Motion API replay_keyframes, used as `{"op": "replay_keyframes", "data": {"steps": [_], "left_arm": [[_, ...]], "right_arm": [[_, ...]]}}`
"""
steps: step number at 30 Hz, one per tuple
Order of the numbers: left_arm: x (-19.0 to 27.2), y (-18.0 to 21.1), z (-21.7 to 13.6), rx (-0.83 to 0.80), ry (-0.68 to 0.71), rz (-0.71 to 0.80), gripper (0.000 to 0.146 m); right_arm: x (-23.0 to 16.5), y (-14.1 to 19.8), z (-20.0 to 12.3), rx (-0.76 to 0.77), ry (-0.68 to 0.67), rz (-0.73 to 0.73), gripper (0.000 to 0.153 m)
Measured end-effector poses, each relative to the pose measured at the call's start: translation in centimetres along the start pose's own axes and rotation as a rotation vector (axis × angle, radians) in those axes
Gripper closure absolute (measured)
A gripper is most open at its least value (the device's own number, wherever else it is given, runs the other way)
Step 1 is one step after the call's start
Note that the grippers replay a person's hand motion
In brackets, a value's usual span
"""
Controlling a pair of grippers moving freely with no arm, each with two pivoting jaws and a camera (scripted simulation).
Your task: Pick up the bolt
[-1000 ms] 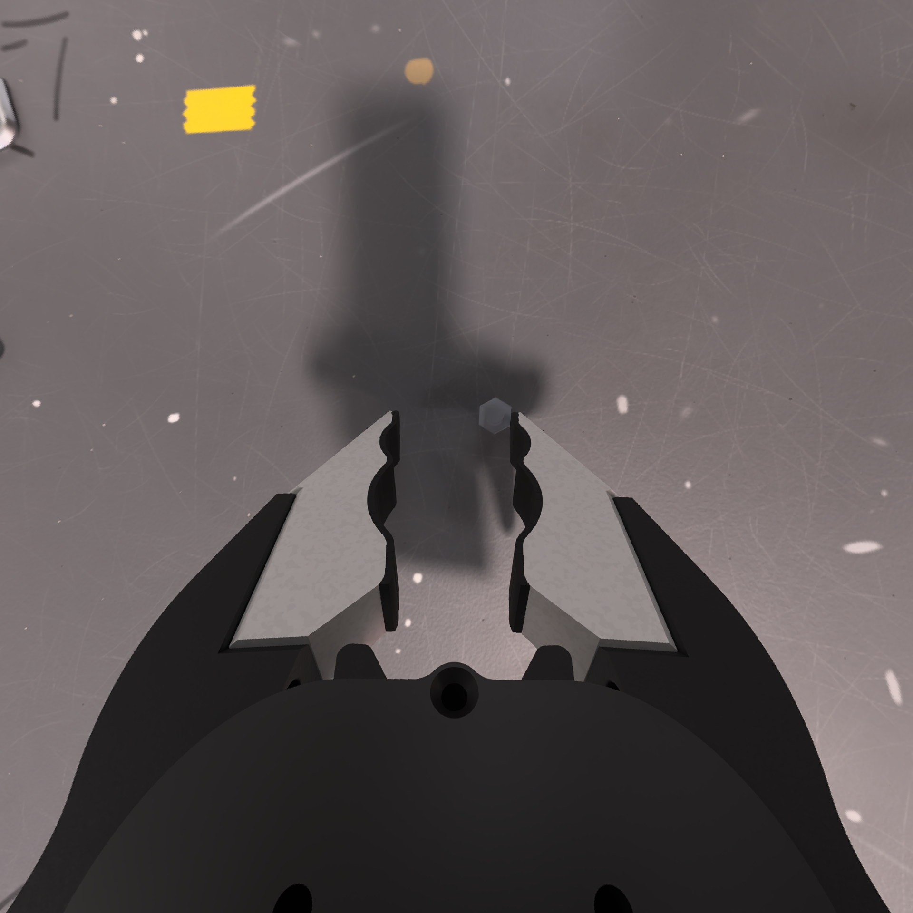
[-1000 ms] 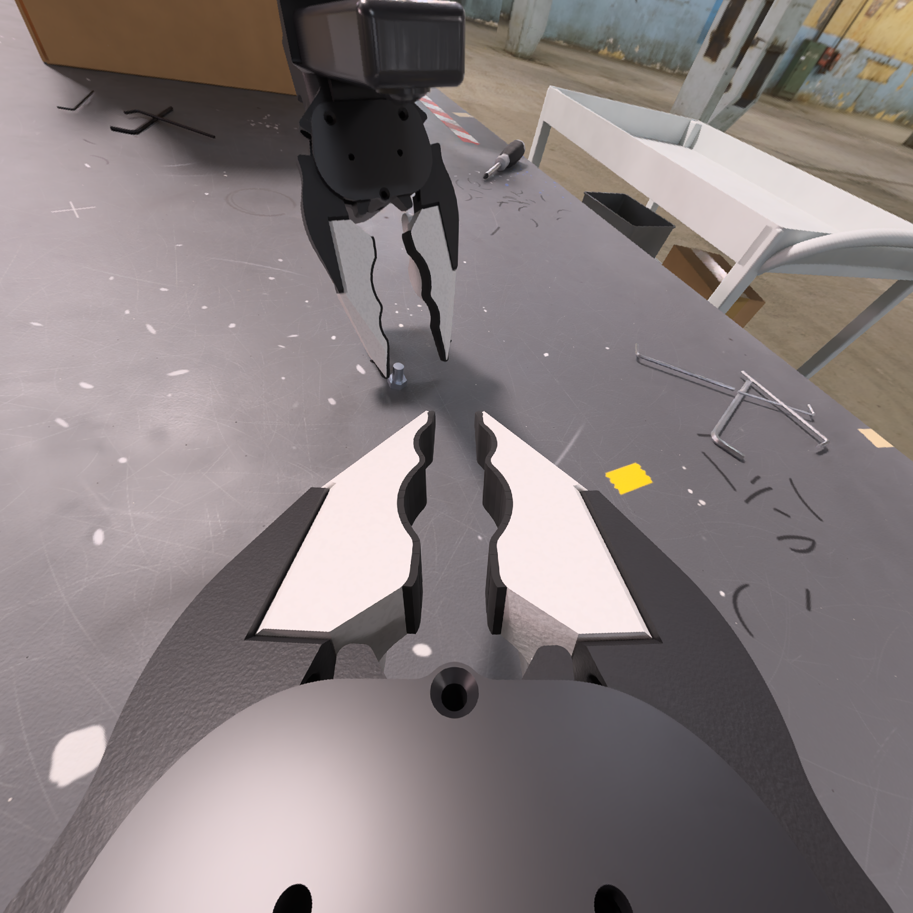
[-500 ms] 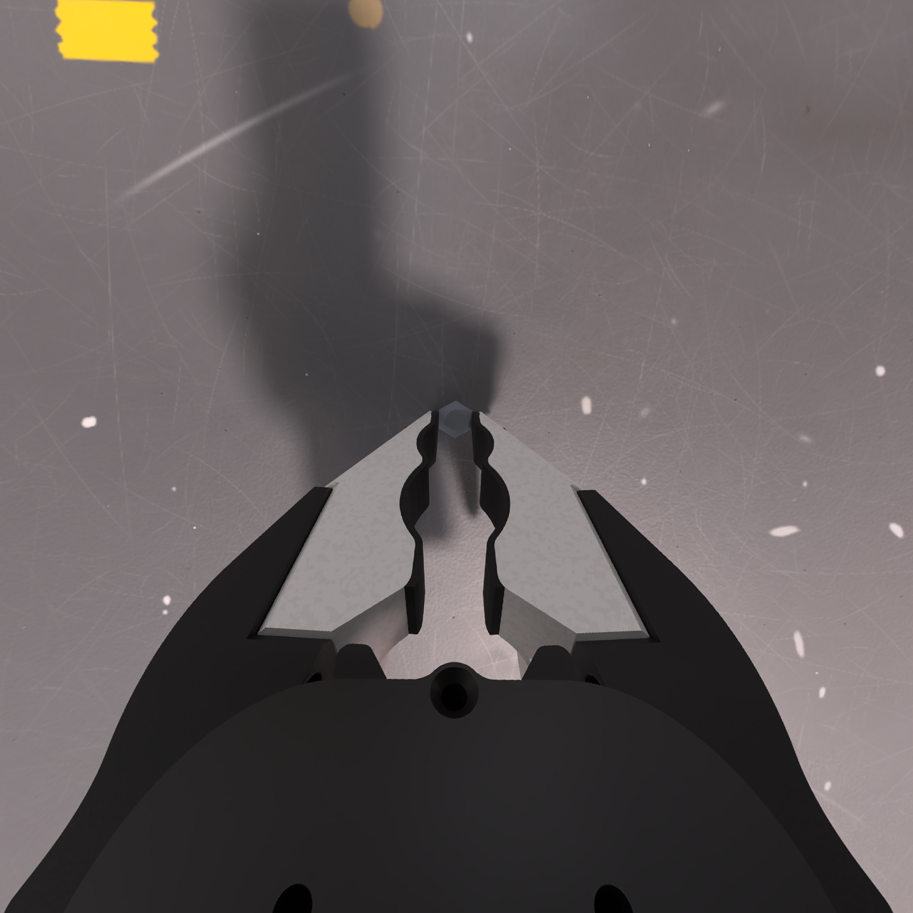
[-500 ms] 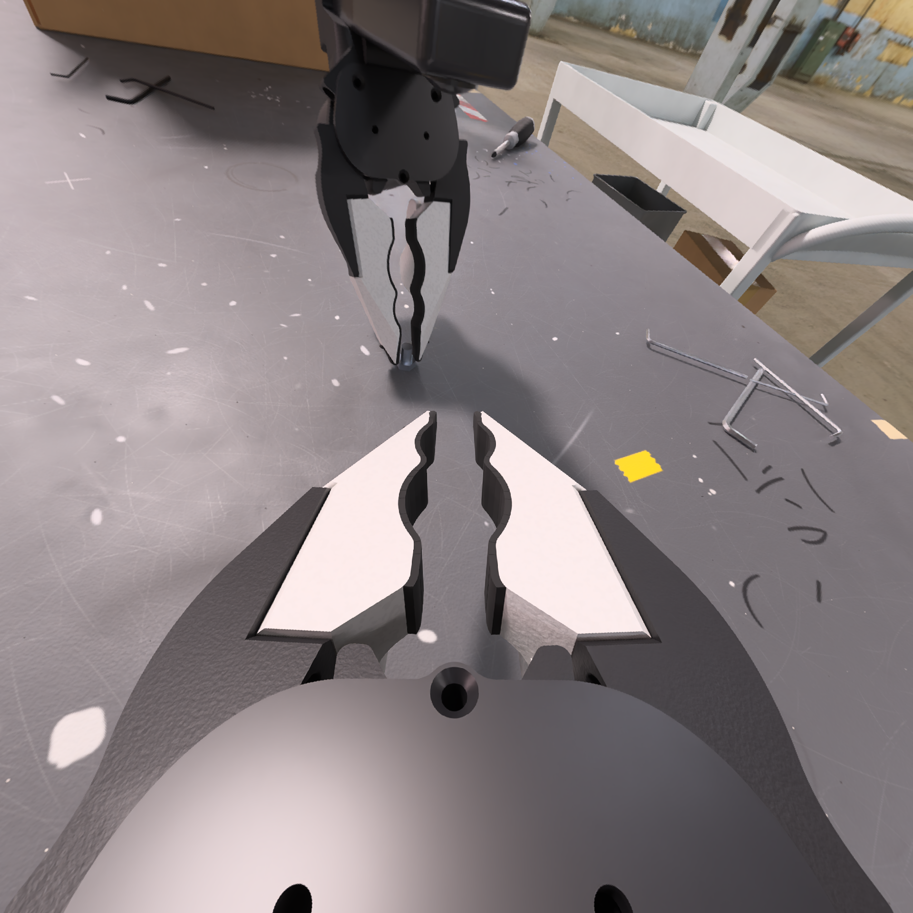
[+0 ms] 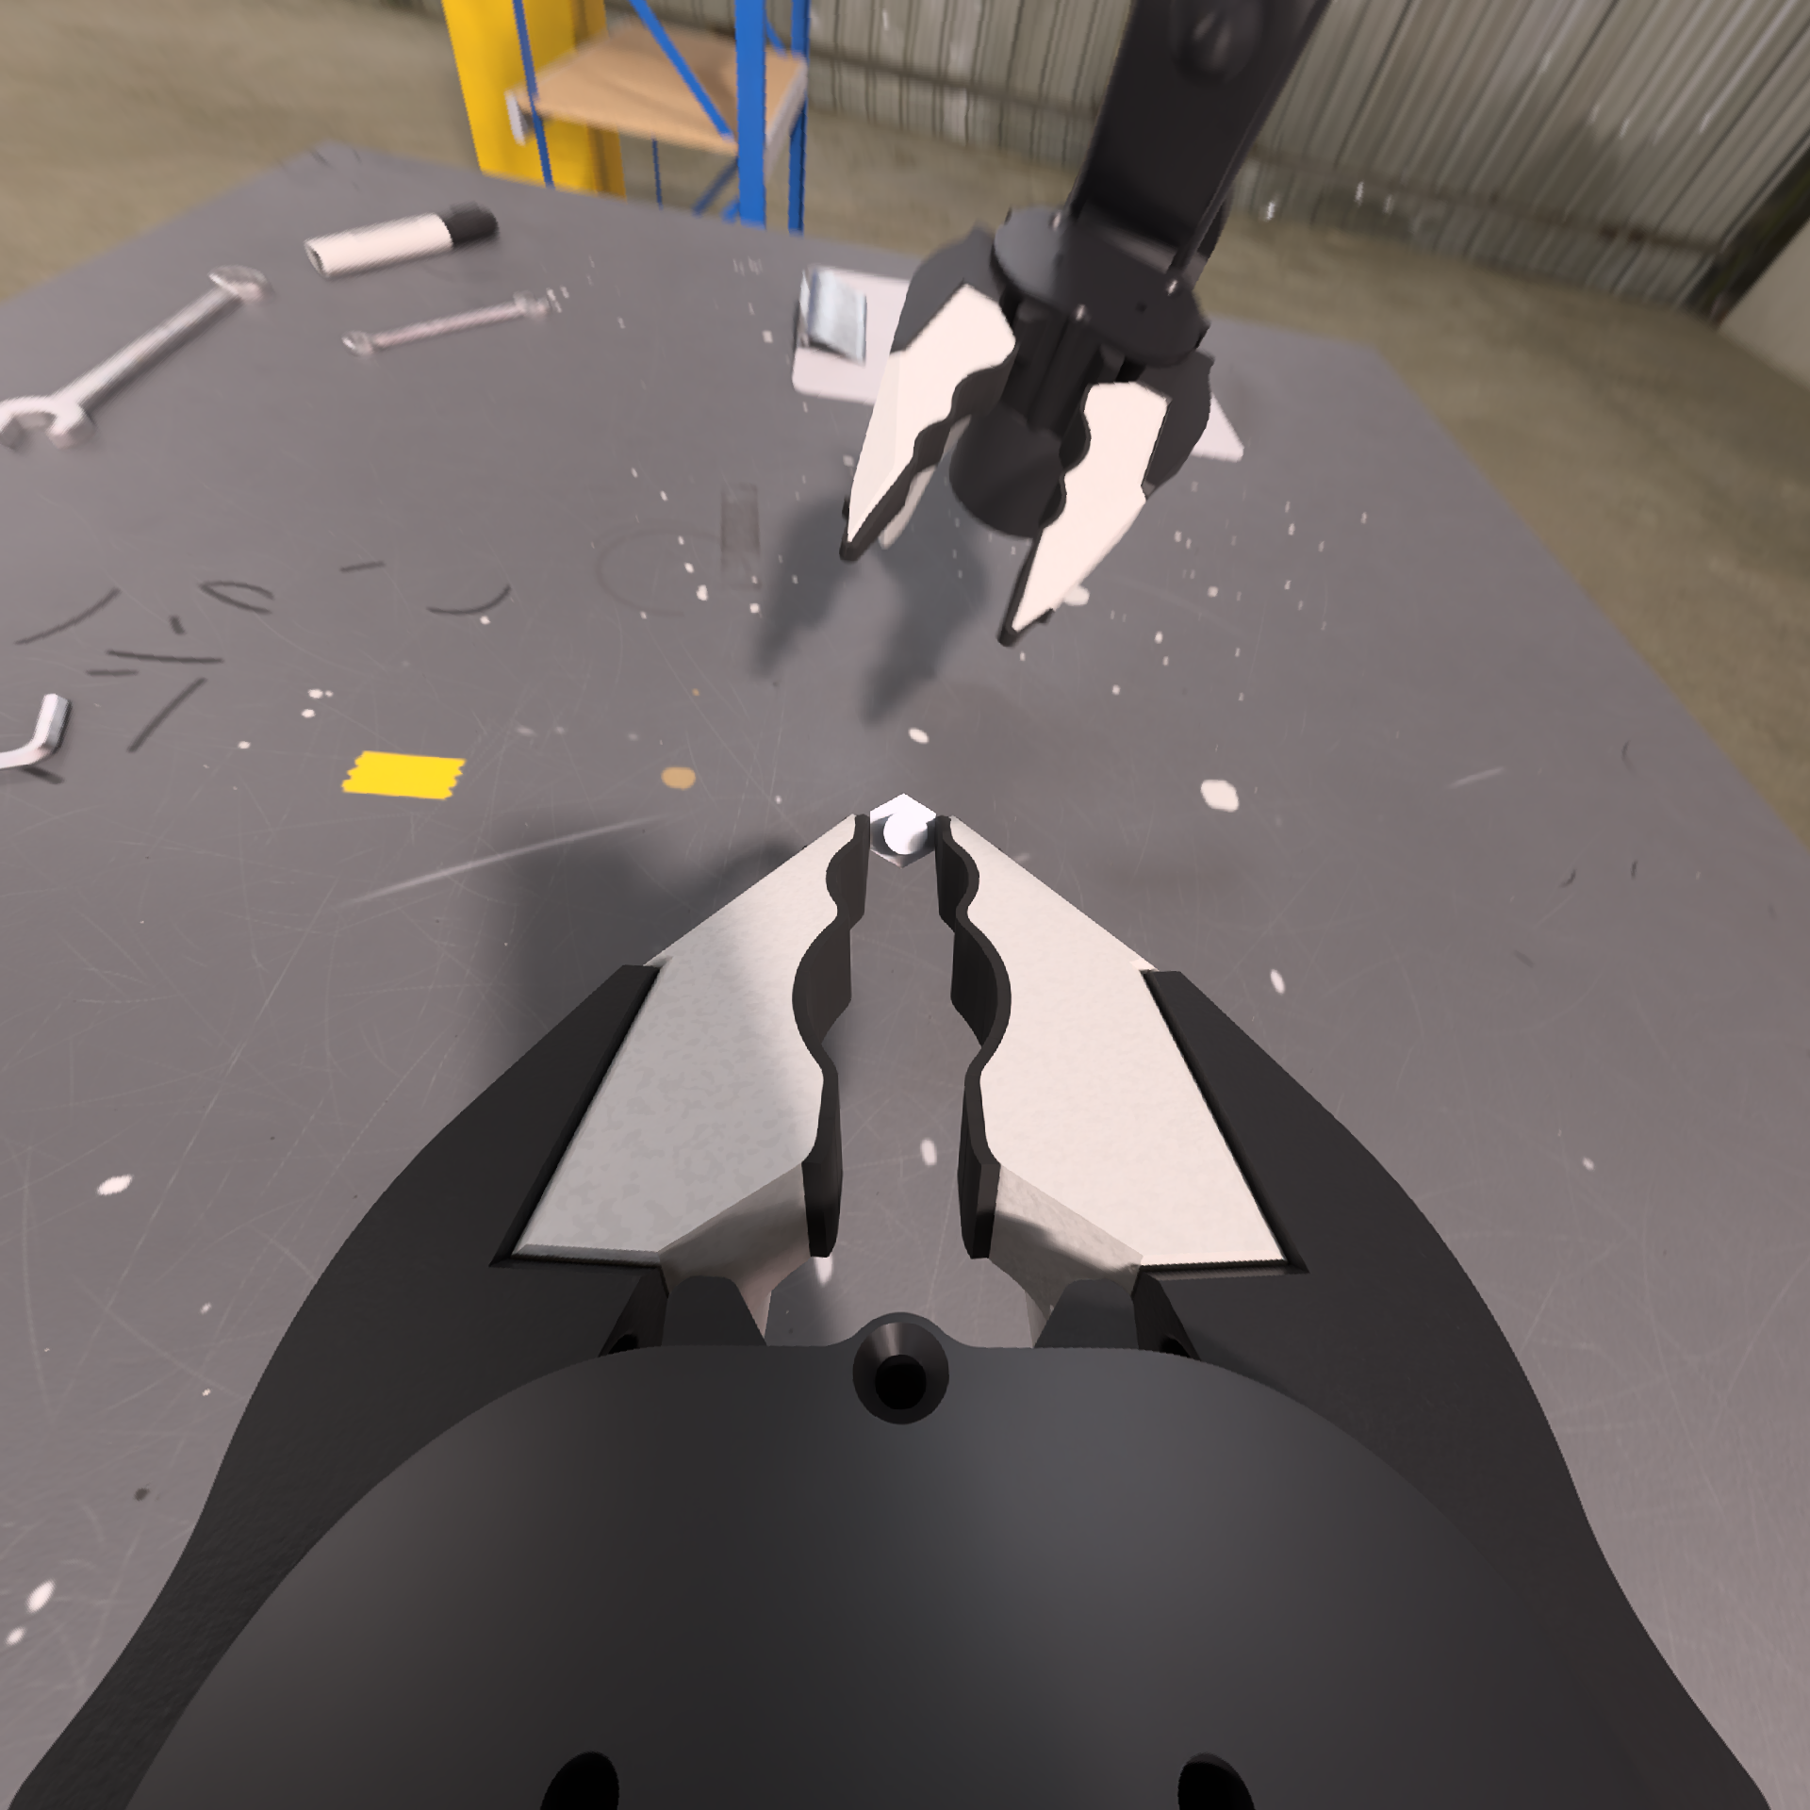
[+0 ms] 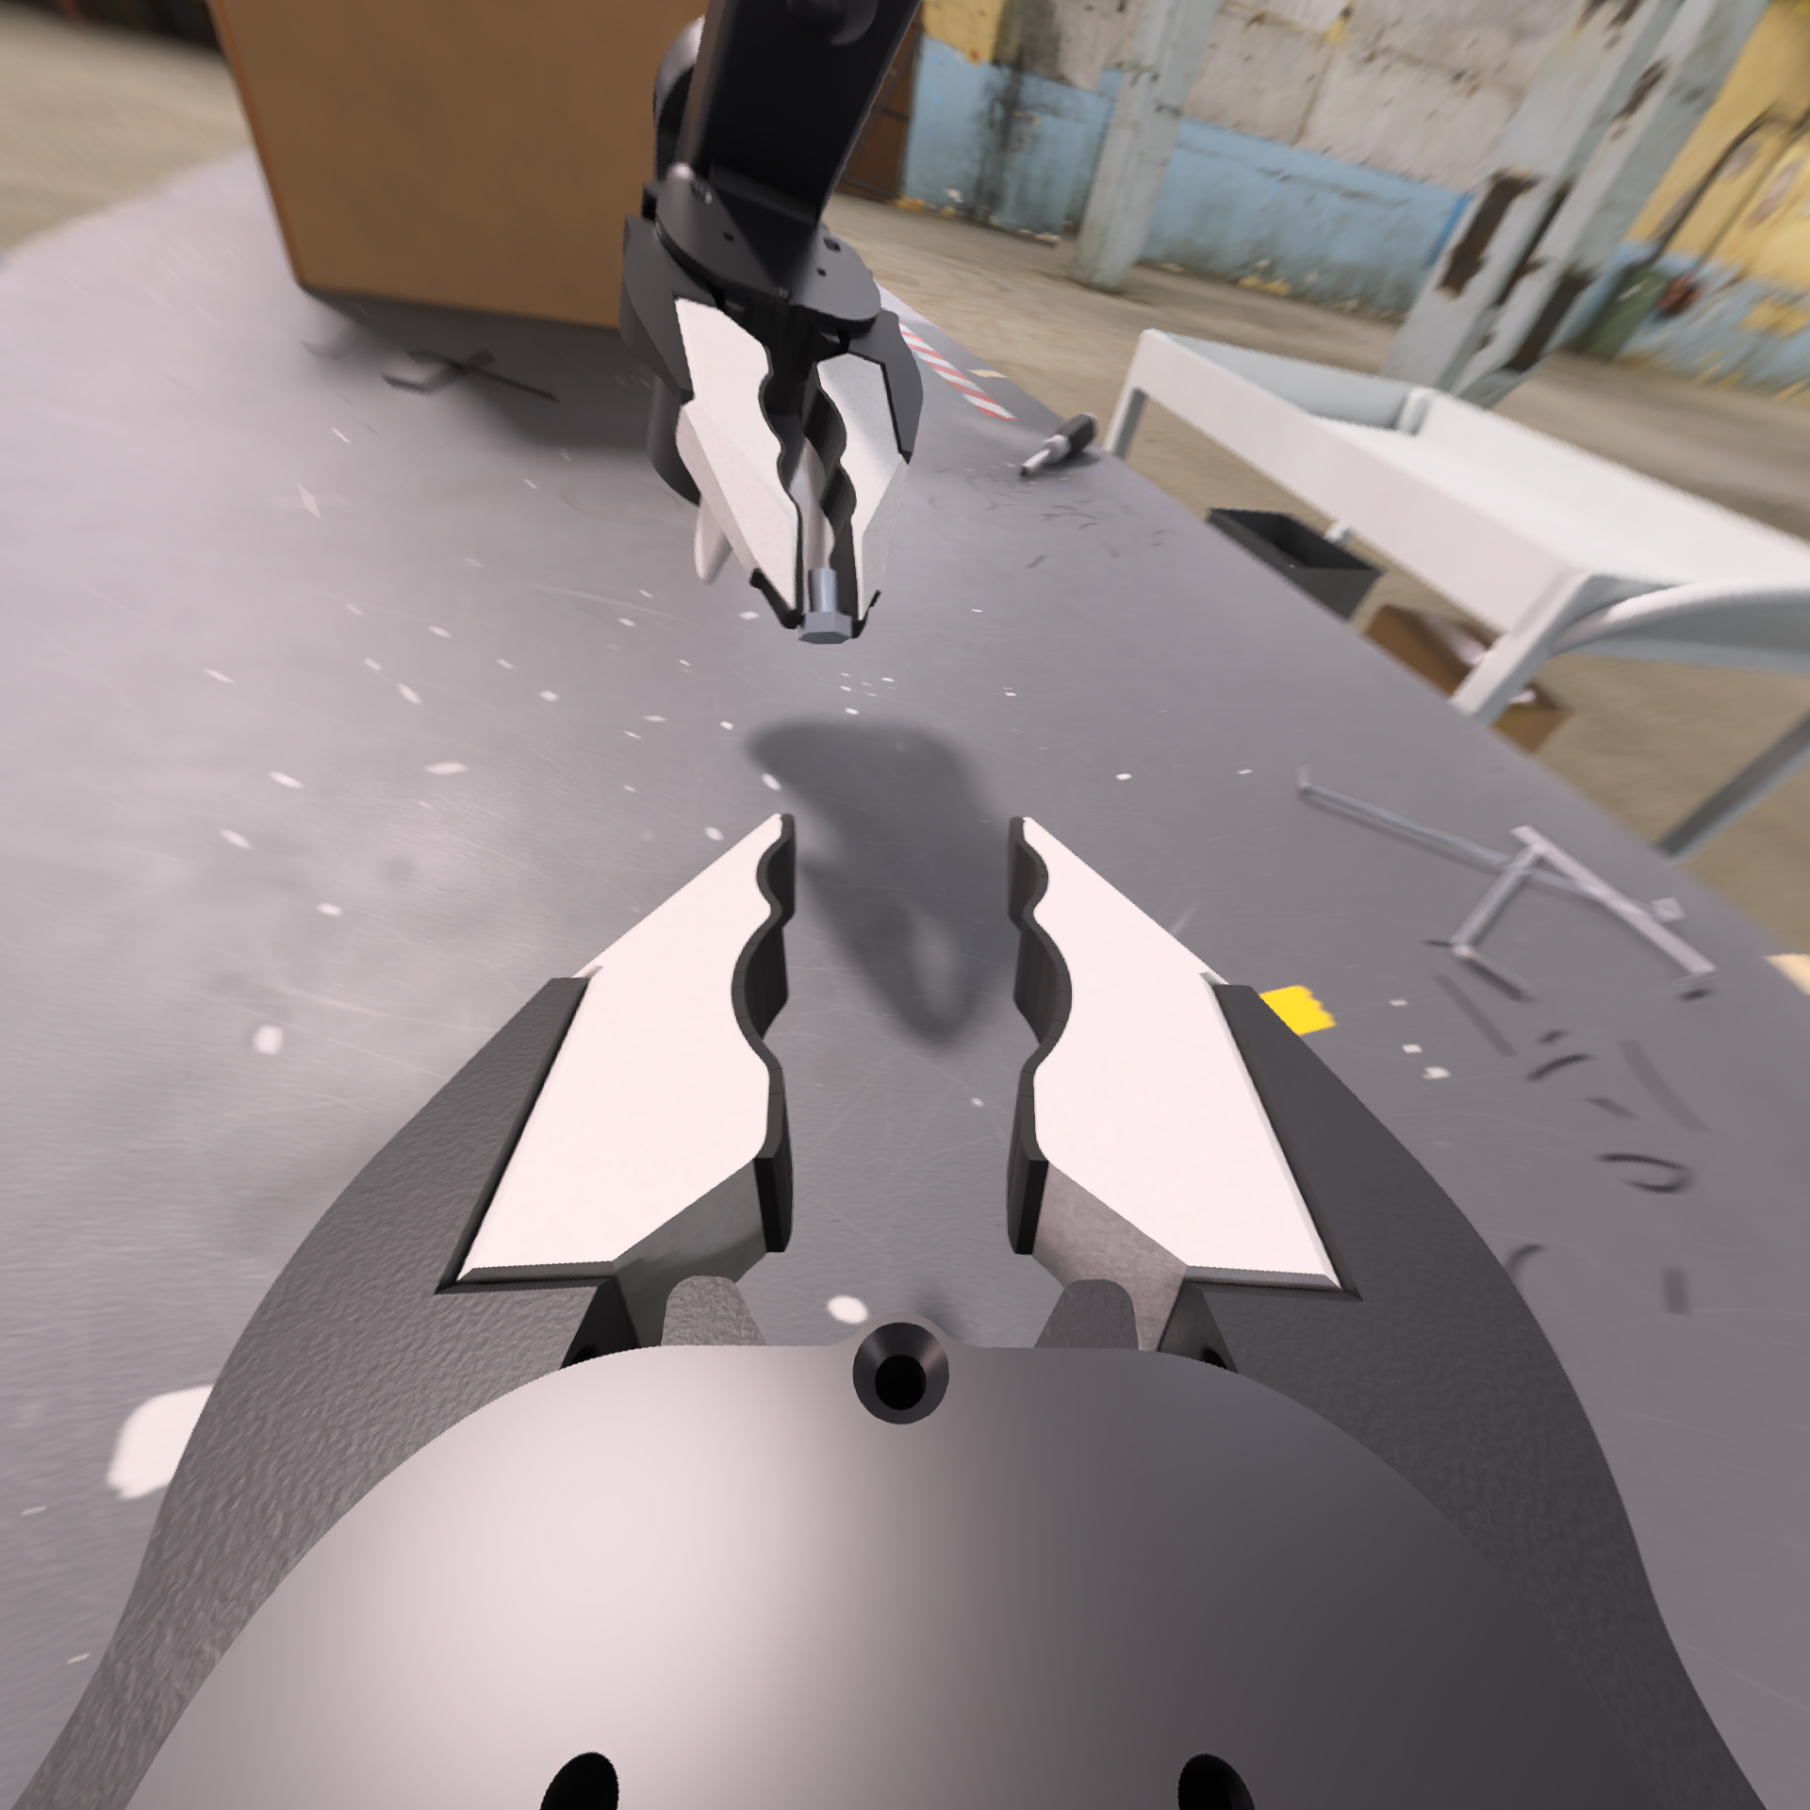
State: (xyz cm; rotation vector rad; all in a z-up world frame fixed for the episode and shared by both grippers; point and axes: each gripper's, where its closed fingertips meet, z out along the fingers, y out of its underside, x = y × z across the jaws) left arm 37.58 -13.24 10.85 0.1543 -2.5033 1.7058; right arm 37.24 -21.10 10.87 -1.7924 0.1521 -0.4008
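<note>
Near the centre of the left wrist view the left hand-held gripper [image 5: 902,831] pinches the bolt [image 5: 903,831] between its fingertips, lifted clear of the grey bench [image 5: 294,979], while the right hand-held gripper [image 6: 901,842] hangs spread apart and empty.

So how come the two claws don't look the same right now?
The left claw is pinched shut on the bolt, while the right claw has a wide gap and holds nothing. The left claw carries the bolt up off the grey table with its head pointing down; the right claw just hovers. Both have the same pale wavy-edged fingers.
</note>
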Motion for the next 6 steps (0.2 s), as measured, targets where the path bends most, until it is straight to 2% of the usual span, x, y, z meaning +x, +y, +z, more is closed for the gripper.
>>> {"op": "replay_keyframes", "data": {"steps": [3,6], "left_arm": [[0.1,-0.7,-0.6,0.095,-0.002,-0.027,0.133],[0.1,-1.3,-0.7,0.146,-0.029,-0.005,0.133]], "right_arm": [[-0.5,-0.1,0.0,0.033,-0.109,0.169,0.094],[-1.3,-1.0,0.5,0.097,-0.223,0.397,0.090]]}}
